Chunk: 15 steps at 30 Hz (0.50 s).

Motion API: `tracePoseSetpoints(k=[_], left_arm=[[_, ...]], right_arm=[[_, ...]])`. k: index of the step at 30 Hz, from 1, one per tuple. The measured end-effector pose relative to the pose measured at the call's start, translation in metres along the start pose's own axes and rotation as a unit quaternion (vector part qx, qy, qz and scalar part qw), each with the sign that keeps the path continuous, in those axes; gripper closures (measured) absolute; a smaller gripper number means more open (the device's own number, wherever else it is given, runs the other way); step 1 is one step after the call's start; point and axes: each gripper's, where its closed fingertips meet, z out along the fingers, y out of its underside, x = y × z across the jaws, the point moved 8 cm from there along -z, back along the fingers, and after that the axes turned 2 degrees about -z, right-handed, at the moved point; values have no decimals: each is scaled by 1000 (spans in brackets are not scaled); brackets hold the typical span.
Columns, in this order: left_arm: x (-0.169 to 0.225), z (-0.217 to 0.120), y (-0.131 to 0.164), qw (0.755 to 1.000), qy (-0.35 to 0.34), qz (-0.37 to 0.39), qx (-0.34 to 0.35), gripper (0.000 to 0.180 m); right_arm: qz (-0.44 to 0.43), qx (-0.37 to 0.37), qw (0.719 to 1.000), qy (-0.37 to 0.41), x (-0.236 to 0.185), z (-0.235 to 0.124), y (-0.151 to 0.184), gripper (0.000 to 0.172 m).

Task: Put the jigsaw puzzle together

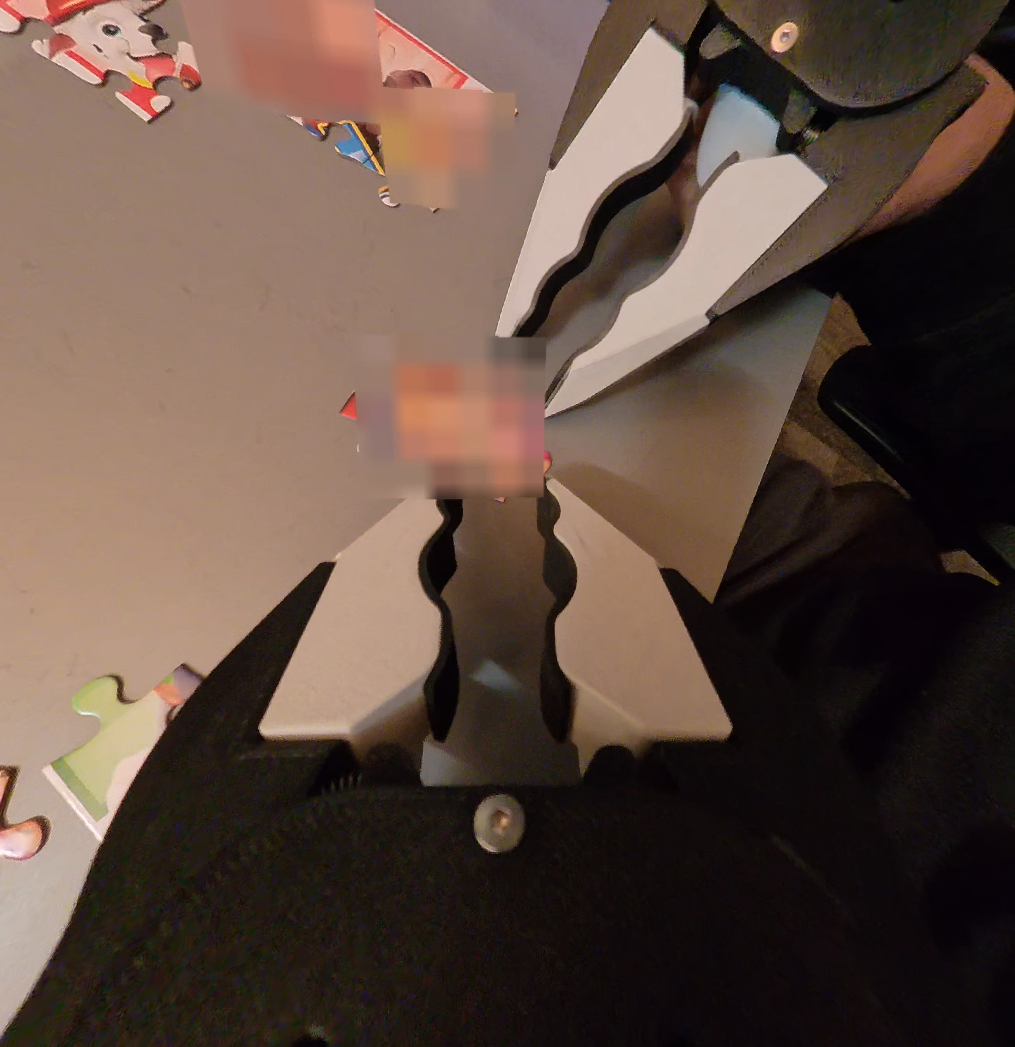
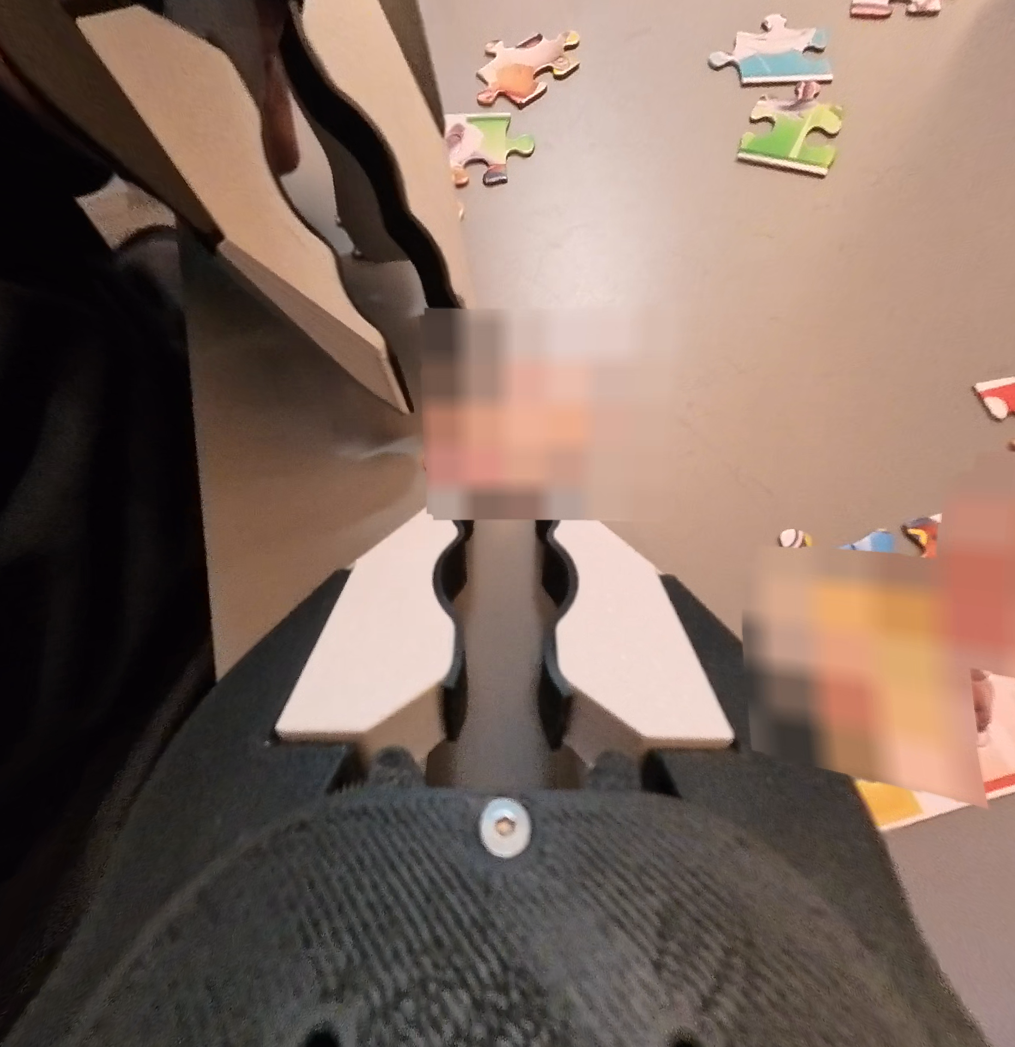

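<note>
Piece at the tips: you have both grippers converging on a puzzle piece [image 1: 349, 408] lying on the grey table [image 1: 154, 340] near its edge. Only a red corner of it shows beside a blurred patch.
Left gripper [image 1: 497, 501]: your fingers stand apart along their visible length, but the tips are hidden. Whether they grip the piece cannot be told.
Right gripper [image 2: 502, 521]: the same here, with a gap showing and the tips hidden.
Around you: loose pieces lie well apart, a green piece [image 1: 120, 731] and a blue piece [image 2: 777, 56].
Containers: none in view.
</note>
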Motion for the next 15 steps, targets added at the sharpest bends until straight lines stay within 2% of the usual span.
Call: tracePoseSetpoints(k=[3, 10, 15], left_arm=[[-1, 3, 1, 1000, -5, 3, -7, 157], [1, 6, 3, 1000, 3, 5, -23, 158], [12, 0, 9, 997, 7, 46, -64, 162]], right_arm=[[-34, -1, 999, 8, -4, 2, 0, 154], [-34, 6, 999, -6, -7, 7, -4, 159], [-47, 6, 998, -30, -15, 10, -6, 162]])
